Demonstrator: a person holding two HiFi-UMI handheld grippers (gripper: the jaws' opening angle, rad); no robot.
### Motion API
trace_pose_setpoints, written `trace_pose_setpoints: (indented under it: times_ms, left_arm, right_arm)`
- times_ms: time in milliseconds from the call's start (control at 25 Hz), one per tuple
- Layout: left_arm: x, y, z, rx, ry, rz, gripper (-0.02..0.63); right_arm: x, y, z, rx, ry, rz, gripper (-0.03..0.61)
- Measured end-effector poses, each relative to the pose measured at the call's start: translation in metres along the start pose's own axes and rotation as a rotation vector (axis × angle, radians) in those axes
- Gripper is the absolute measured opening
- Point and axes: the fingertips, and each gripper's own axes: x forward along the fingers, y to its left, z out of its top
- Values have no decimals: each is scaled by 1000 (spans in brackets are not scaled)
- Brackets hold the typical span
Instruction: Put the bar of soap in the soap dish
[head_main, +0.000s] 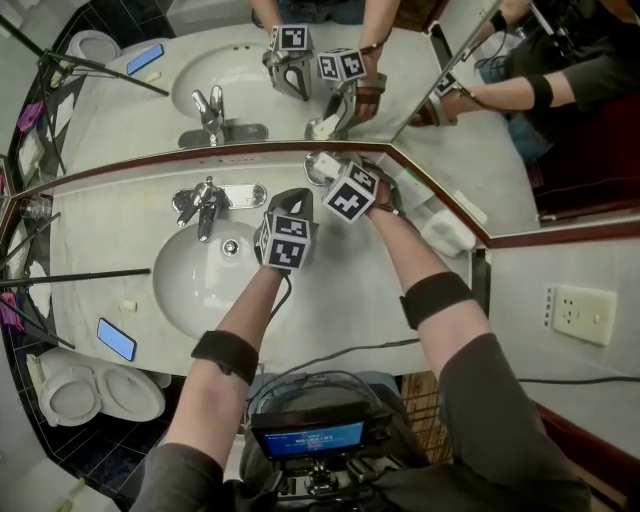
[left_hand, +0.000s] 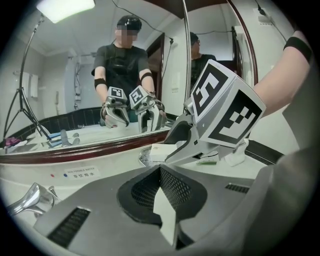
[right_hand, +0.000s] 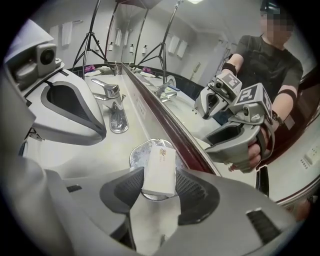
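Note:
The white bar of soap lies across the small round glass soap dish, which stands on the counter against the mirror's foot. My right gripper points steeply down over it. Its jaws stand on either side of the bar with a thin gap at the right pad, so they are open. In the left gripper view the bar shows just ahead of the right gripper's tips, over the dish. My left gripper hovers close to the left of it, shut and holding nothing. The head view shows both grippers side by side behind the basin.
A chrome faucet and the oval sink basin are left of the dish. The mirror's red-brown ledge runs just behind it. Small white packets lie to the right on the counter. A blue phone sits at the counter's near left.

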Motion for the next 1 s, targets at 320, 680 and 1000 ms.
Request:
trace_pose_setpoints:
  times_ms: [320,680,1000]
  left_arm:
    - [-6,-3,3,9,-20,3,2]
    - [-45,-14,23,37,-63,-5,2]
    - [-92,-28,22,39,-89,-5,2]
  right_arm:
    - [-18,1,1,53,-58,-17,222]
    - [-87,0,10,218,-247,-78,31]
    - [-154,20,-17,431,-432,-89,18]
